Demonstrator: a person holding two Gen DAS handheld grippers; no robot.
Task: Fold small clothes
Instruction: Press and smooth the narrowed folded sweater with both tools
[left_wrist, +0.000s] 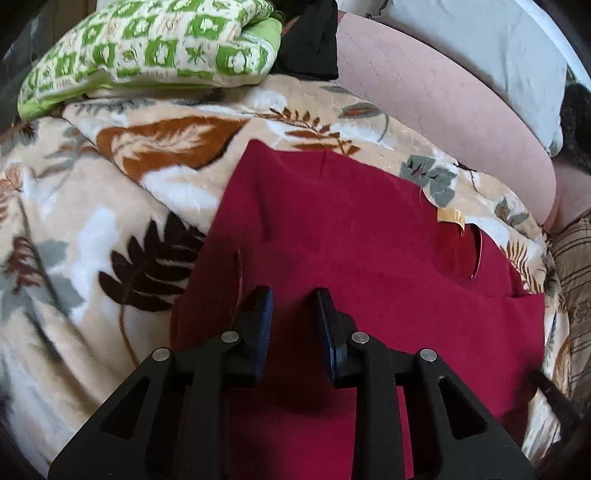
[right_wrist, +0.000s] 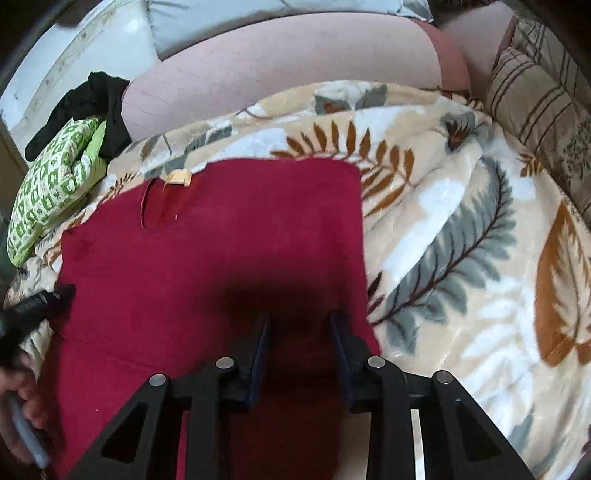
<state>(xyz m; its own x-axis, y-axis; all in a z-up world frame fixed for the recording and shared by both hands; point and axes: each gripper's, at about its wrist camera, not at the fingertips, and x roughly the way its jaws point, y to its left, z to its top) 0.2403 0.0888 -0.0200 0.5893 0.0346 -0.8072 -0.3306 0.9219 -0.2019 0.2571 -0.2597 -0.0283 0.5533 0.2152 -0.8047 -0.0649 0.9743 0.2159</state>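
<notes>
Leaf-print blanket (right_wrist: 461, 236) bears a flat red garment (right_wrist: 229, 236), nothing contained.

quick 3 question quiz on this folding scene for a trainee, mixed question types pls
1. True or false: the red garment lies on a leaf-patterned blanket.
2. Which lies beside the green patterned cloth? A) black garment B) blue towel C) white sock
3. What sits at the red garment's neck opening?

Key
1. True.
2. A.
3. A small yellowish label.

Both the left gripper and the right gripper stand over the red fabric, jaws apart, nothing pinched.
</notes>
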